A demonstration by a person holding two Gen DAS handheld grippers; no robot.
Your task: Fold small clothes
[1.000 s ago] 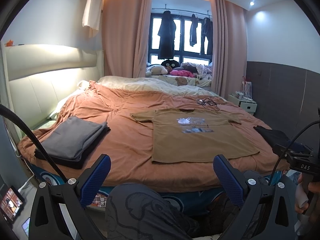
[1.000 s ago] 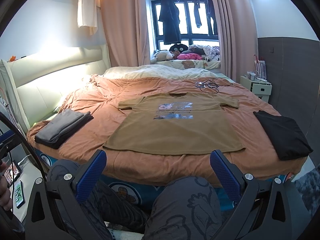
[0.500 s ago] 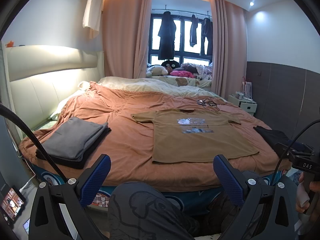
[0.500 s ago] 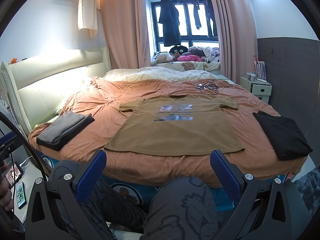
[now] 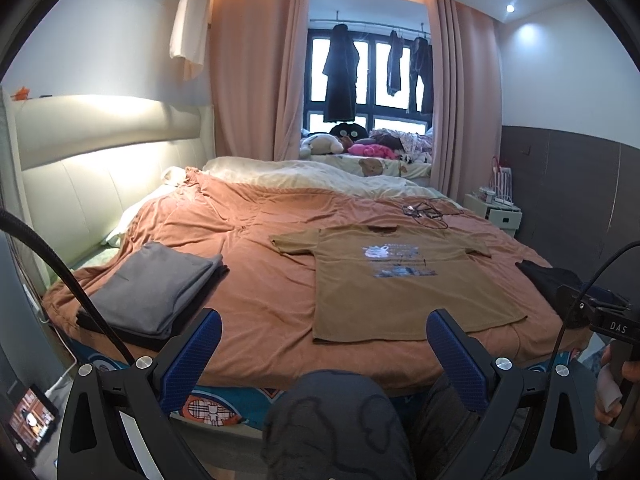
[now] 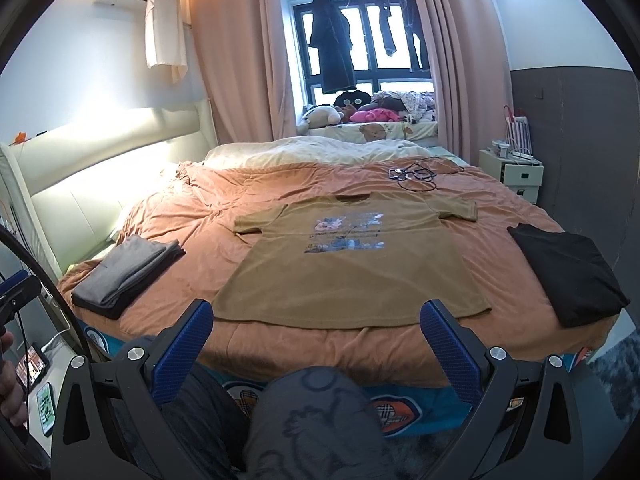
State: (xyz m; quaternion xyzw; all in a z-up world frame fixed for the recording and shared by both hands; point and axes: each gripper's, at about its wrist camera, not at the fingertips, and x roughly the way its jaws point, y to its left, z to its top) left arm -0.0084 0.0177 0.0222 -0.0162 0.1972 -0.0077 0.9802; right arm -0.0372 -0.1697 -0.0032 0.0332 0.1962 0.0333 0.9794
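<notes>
A tan t-shirt [image 5: 404,280] with a blue and white print lies flat, face up, on the orange bedspread [image 5: 260,292]; it also shows in the right wrist view [image 6: 352,264]. My left gripper [image 5: 324,344] is open and empty, held off the bed's near edge, short of the shirt's hem. My right gripper [image 6: 316,332] is open and empty, also in front of the hem. A folded grey stack [image 5: 156,292] lies at the left [image 6: 124,272]. A folded black garment [image 6: 568,272] lies at the right.
Dark cables [image 6: 416,174] lie on the bed beyond the shirt's collar. A white nightstand [image 6: 512,172] stands at the far right. The person's patterned knees [image 6: 308,412] are just below the grippers. A phone and a tablet [image 6: 36,364] sit low at the left.
Both views have shifted slightly, the bed sitting a little lower in frame. Both grippers stay open and the clothes have not moved.
</notes>
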